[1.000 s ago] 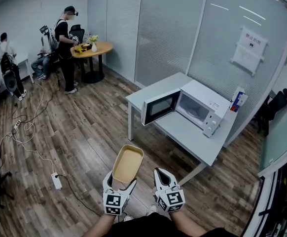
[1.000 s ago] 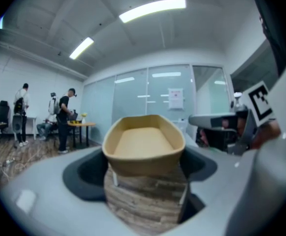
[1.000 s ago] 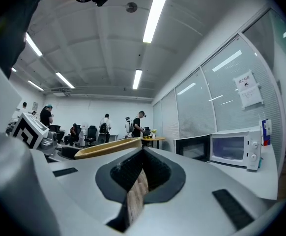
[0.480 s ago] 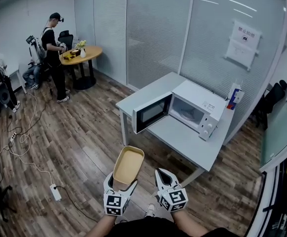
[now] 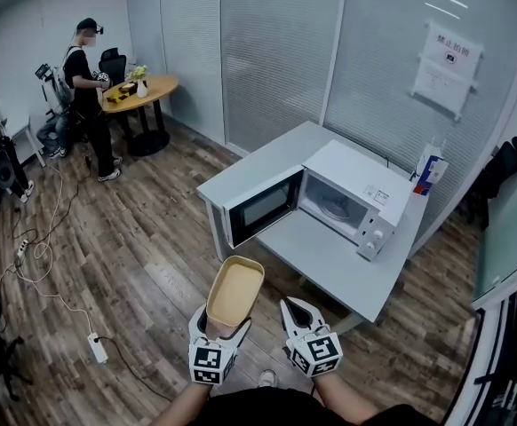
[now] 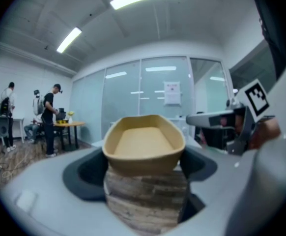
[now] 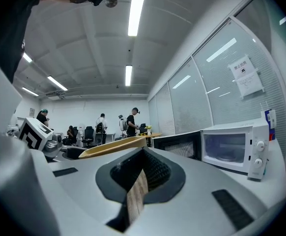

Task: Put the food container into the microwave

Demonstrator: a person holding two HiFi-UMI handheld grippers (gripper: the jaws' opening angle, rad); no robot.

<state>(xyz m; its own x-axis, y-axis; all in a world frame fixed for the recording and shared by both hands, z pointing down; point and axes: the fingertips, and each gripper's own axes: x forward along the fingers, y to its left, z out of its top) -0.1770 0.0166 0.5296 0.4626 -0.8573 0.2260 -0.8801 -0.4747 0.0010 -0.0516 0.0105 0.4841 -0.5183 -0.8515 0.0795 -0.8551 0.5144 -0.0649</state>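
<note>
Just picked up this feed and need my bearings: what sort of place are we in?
Most likely an office or meeting room, not a kitchen: glass partition walls with blinds, a microwave standing open on a plain grey table, and people around a round table at the back.

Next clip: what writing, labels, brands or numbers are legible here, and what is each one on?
Nothing reads clearly.
Paper sign on the glass wall: dark heading and an icon, too small to read.
Carton: coloured print, blurred.
Microwave control panel: markings too small.
Food container: no print visible.
Marker cubes on the left gripper and right gripper: coded squares, no letters.
</note>
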